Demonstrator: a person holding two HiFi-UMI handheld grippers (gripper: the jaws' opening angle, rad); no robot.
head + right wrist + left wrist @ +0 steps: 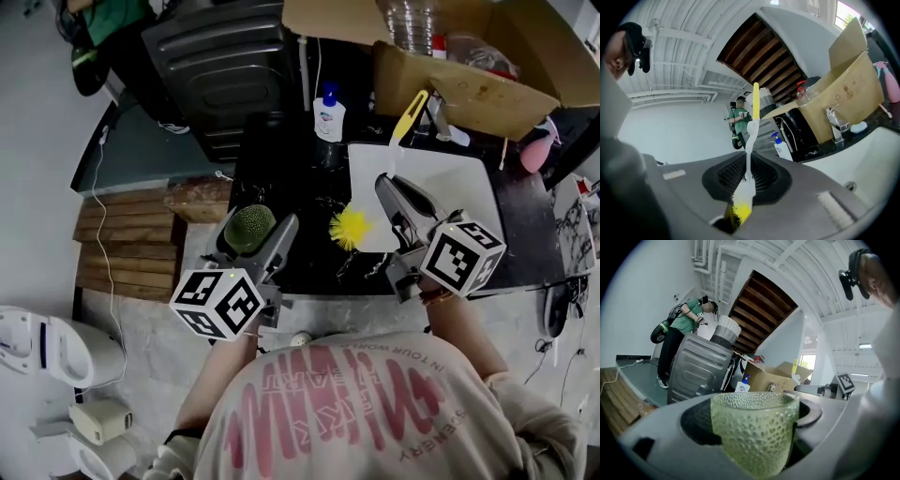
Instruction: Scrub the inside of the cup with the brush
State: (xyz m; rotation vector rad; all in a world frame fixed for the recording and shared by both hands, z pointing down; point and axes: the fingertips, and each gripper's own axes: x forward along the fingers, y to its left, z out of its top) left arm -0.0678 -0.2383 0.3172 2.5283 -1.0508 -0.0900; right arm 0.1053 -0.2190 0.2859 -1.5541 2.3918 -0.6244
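Observation:
A green dimpled glass cup (247, 227) stands upright between the jaws of my left gripper (256, 235), which is shut on it above the black counter's front edge. In the left gripper view the cup (754, 432) fills the space between the jaws, its mouth open upward. My right gripper (390, 193) is shut on the white stem of a brush (351, 227). The brush's yellow bristles stick out to the left, a short way right of the cup, and its yellow handle end (411, 116) points away. The right gripper view shows the brush (749, 140) clamped between the jaws.
A white sink (450, 192) lies under the right gripper, with a faucet (437, 118) behind it. A soap bottle (329, 114) and an open cardboard box (473, 89) stand at the back. A grey appliance (225, 56) and wooden steps (122, 248) are to the left.

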